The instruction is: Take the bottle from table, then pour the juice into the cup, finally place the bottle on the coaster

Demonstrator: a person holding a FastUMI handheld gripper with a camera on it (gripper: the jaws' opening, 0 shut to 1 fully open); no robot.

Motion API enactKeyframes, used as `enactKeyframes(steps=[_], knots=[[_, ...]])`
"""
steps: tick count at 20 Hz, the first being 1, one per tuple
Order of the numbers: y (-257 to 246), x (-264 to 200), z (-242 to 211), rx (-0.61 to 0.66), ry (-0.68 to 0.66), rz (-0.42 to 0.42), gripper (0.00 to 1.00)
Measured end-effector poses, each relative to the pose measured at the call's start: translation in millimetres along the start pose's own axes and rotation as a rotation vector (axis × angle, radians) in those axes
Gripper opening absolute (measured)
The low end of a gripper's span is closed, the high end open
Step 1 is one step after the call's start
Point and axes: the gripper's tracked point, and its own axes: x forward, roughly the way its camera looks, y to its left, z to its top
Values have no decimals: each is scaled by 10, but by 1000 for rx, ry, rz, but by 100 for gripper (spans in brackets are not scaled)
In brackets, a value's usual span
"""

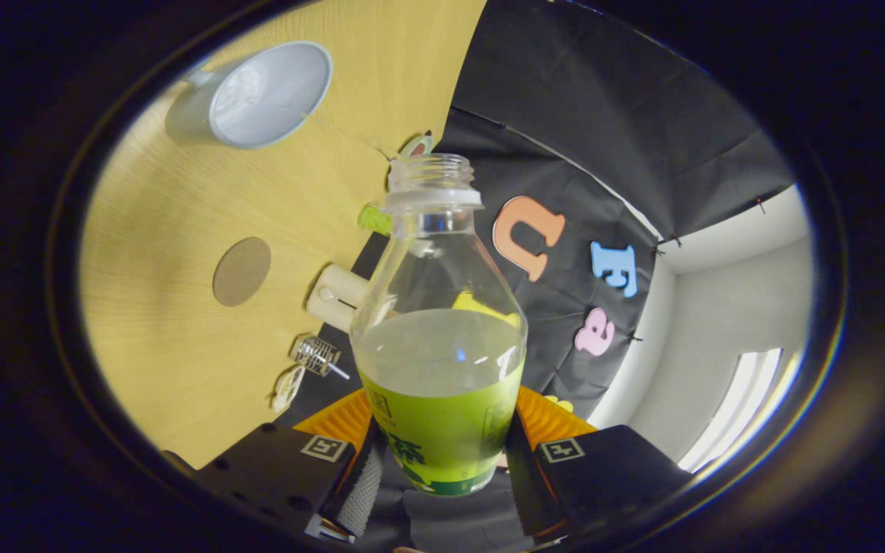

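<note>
My gripper [440,461] is shut on a clear plastic bottle [439,322], both fingers pressing on its green-labelled lower body. The bottle has no cap and is about half full of cloudy greenish juice. The whole view is rolled, so the wooden table [174,338] stands tilted to the left of the bottle. A pale blue-grey cup [267,95] stands on the table far beyond the fingers, well left of the bottle's mouth, with its open top towards me. A round brown coaster [241,271] lies flat on the table, nearer than the cup and left of the bottle.
Along the table's far edge by the black cloth wall sit a cream cylinder [335,298], a small metal wire piece [318,355], a small pale item [287,388] and a green bit [375,219]. A white wall and a bright window [742,399] lie to the right.
</note>
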Motion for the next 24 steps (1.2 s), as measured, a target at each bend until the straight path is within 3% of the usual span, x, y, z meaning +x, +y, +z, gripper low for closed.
enactKeyframes(steps=[24], knots=[[-168, 91, 167, -84, -46, -72, 76]])
